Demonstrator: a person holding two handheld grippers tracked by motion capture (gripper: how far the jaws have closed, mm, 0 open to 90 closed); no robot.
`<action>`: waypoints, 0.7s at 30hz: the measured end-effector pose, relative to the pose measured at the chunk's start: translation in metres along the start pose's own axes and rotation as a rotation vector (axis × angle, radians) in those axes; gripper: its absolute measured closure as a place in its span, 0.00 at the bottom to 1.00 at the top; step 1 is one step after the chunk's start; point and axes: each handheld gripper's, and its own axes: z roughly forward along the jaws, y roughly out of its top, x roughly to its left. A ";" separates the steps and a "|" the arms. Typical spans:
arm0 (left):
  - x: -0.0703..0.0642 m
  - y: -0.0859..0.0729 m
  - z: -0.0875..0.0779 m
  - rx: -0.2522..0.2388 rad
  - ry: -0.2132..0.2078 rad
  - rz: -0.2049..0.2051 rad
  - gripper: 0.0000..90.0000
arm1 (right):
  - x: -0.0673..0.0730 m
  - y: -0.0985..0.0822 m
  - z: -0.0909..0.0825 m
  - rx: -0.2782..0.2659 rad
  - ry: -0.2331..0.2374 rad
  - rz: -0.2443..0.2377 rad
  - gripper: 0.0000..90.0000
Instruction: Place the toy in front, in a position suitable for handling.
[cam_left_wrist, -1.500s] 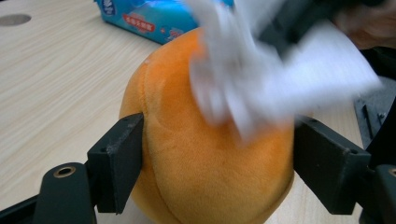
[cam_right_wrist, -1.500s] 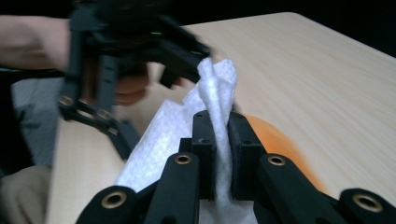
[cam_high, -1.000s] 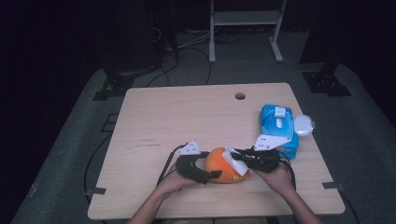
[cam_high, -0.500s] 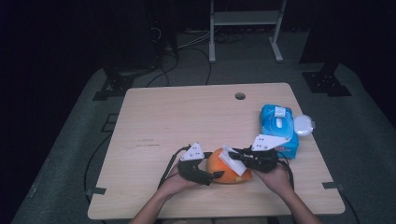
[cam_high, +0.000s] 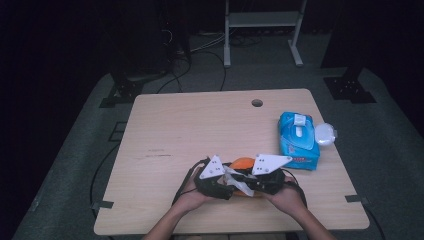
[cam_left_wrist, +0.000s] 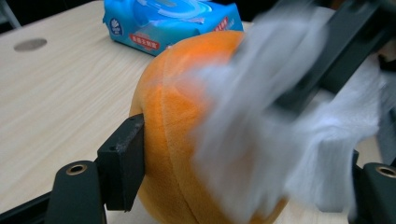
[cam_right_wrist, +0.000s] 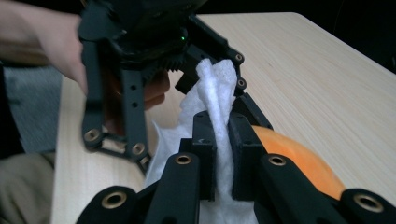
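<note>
Orange plush ball (cam_left_wrist: 182, 140), soft, seamed, sits at near table (cam_high: 190, 125) edge, centre. Left gripper (cam_left_wrist: 243, 186) jaws just closing, pressing ball's sides. Right gripper (cam_right_wrist: 223, 158) pinches white wipe (cam_right_wrist: 217, 98) draped over ball. Blue wipe pack (cam_high: 298, 140) right.

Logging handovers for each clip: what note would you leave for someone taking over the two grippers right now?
Left gripper: jaws have just been closing around the orange plush ball; one pad touches its side.
Right gripper: shut on the white wipe, which drapes over the ball.
The ball sits at the table's near edge; the blue wipe pack lies to the right.
Done: wipe pulled, brought onto the ball.
Left: probably wiping it, then letting go.
</note>
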 end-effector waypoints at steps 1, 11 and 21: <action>0.002 -0.001 0.000 -0.005 -0.008 -0.018 0.28 | -0.003 0.000 -0.001 -0.002 -0.002 0.004 0.91; 0.013 -0.011 0.006 0.038 -0.057 -0.121 0.23 | -0.020 -0.012 -0.012 -0.009 -0.031 0.080 0.91; 0.002 -0.004 0.002 0.044 -0.031 -0.020 0.35 | -0.008 -0.002 -0.001 0.009 -0.009 0.032 0.91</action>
